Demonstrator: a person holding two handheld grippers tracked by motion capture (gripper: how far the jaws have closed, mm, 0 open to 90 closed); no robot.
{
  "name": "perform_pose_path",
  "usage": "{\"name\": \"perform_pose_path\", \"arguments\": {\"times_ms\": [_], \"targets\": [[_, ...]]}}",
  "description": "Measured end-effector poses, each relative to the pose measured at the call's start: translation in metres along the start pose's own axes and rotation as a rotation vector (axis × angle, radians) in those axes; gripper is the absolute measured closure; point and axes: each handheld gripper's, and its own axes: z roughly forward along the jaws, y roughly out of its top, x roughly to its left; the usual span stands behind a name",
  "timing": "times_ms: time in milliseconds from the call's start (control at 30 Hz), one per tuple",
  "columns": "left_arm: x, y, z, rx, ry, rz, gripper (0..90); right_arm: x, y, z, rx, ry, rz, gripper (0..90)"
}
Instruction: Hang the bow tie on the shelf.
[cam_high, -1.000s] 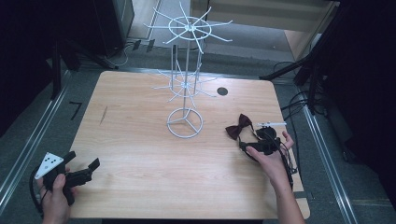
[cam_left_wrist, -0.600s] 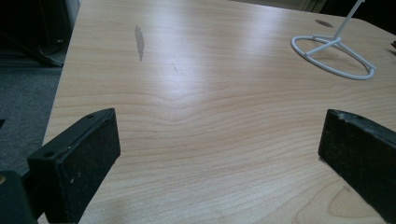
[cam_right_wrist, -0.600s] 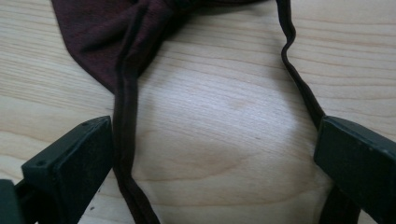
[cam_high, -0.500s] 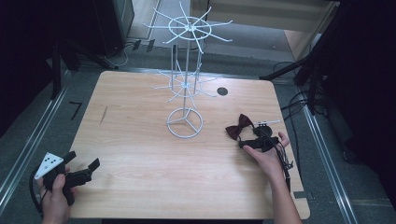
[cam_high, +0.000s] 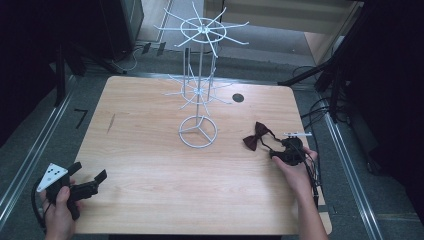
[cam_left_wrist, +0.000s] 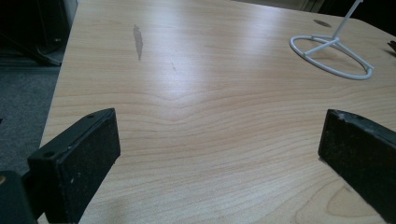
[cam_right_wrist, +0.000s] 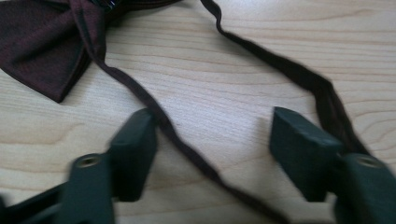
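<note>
The right gripper (cam_right_wrist: 212, 154), jaws just closing and half-wide, straddled the bow tie's (cam_right_wrist: 44, 44) strap (cam_right_wrist: 187, 149) on the desk (cam_high: 150, 150). The thin strap could slip out sideways, I judged.

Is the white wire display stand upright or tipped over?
Upright: the white wire display stand rests on its ring base on the wooden table.

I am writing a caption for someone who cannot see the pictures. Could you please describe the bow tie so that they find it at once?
Start from the wooden table and the white wire stand on it. To the right of the stand's ring base, near the table's right edge, lies the bow tie, just in front of the right gripper. It is the one soft, dark red cloth thing, with a thin strap trailing from it.
</note>
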Motion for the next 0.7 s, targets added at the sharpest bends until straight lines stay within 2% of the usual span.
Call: {"name": "perform_pose_path", "arguments": {"times_ms": [133, 233, 300, 333, 367, 433, 500, 533, 567, 600, 633, 667, 700], "targets": [[0.0, 0.0, 0.0, 0.001, 0.001, 0.001, 0.0, -0.004, -0.002, -0.003, -0.016, -0.005, 0.01, 59.6], [0.0, 0.0, 0.0, 0.001, 0.001, 0.001, 0.0, -0.005, -0.003, -0.004, -0.021, 0.003, 0.003, 67.9], [0.0, 0.0, 0.0, 0.001, 0.0, 0.001, 0.0, -0.004, -0.003, -0.004, -0.009, 0.021, -0.011, 60.8], [0.0, 0.0, 0.0, 0.001, 0.0, 0.001, 0.0, -0.004, -0.003, -0.004, -0.009, 0.021, -0.011, 60.8], [0.0, 0.0, 0.0, 0.0, 0.0, 0.001, 0.0, -0.001, -0.002, -0.004, -0.001, 0.055, -0.042, 42.7], [0.001, 0.0, 0.0, -0.001, -0.003, -0.001, 0.0, -0.001, -0.001, -0.007, -0.028, 0.054, -0.062, 31.1], [0.001, 0.0, 0.0, 0.0, -0.005, -0.003, 0.0, -0.004, 0.001, -0.013, -0.071, 0.049, -0.059, 17.3], [0.001, 0.0, 0.0, 0.0, -0.005, -0.003, 0.0, -0.004, 0.001, -0.013, -0.071, 0.049, -0.059, 17.3], [0.001, 0.0, 0.0, 0.0, -0.005, -0.001, 0.0, -0.012, 0.003, -0.02, -0.087, 0.052, -0.018, 6.6], [0.001, 0.0, 0.0, 0.002, -0.006, -0.001, 0.0, -0.016, 0.004, -0.021, -0.082, 0.061, -0.001, 2.1], [0.001, 0.0, 0.0, 0.002, -0.005, 0.0, 0.0, -0.022, 0.004, -0.022, -0.071, 0.063, 0.02, 0.0], [0.001, 0.0, 0.0, 0.002, -0.005, 0.0, 0.0, -0.022, 0.004, -0.022, -0.071, 0.063, 0.02, 0.0], [0.001, 0.0, 0.0, 0.001, -0.005, 0.0, 0.0, -0.035, 0.002, -0.024, -0.068, 0.059, 0.079, 0.0]]}}
